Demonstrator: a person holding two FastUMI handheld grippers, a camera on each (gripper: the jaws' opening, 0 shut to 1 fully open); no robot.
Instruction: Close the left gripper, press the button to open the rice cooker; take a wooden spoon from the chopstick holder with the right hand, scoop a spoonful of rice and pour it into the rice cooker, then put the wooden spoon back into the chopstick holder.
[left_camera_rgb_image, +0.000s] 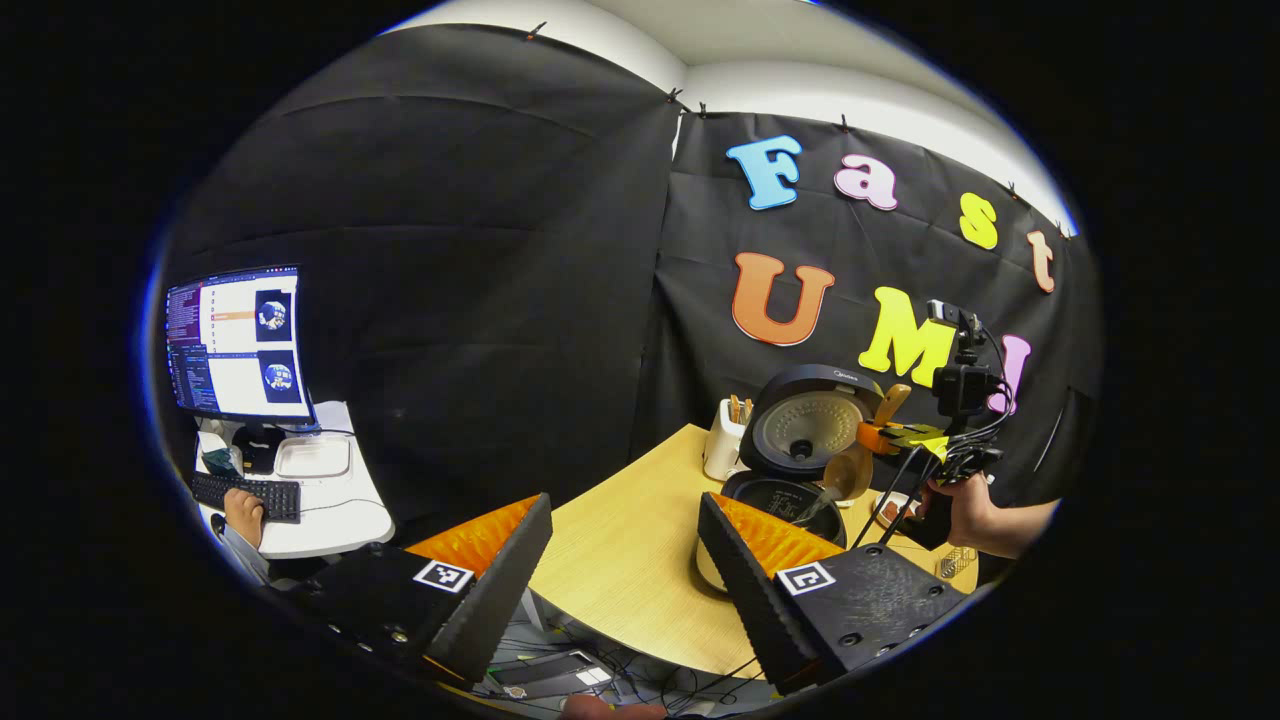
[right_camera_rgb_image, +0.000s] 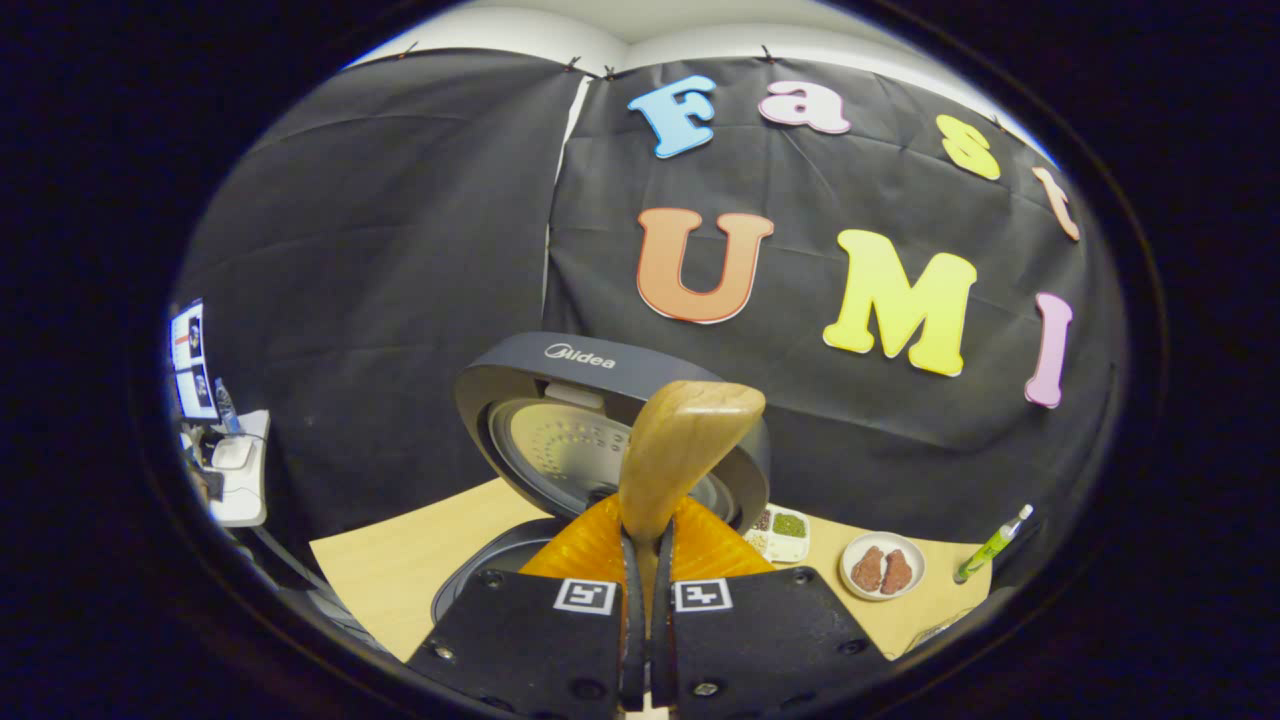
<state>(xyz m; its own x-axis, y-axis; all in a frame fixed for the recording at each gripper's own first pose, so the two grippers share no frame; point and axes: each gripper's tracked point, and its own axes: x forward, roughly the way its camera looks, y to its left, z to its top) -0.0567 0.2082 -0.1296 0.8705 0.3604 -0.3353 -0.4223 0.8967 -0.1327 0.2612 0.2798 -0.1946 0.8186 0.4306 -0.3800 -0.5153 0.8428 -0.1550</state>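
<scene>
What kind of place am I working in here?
Likely a recording booth staged as a kitchen corner: black cloth wall, wooden table with an open rice cooker, and a desk with a monitor.

Rice cooker (right_camera_rgb_image: 560, 420) pot behind fingers (right_camera_rgb_image: 540, 640), wooden spoon (right_camera_rgb_image: 680, 450) bowl hidden

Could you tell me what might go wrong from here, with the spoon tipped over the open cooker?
1. The right tool grips the spoon near one end, so it could twist or slip while tipped.
2. The bowl end hangs by the cooker rim, so rice might spill onto the table.
3. The raised lid stands just behind the spoon; lifting away could knock it.
</scene>
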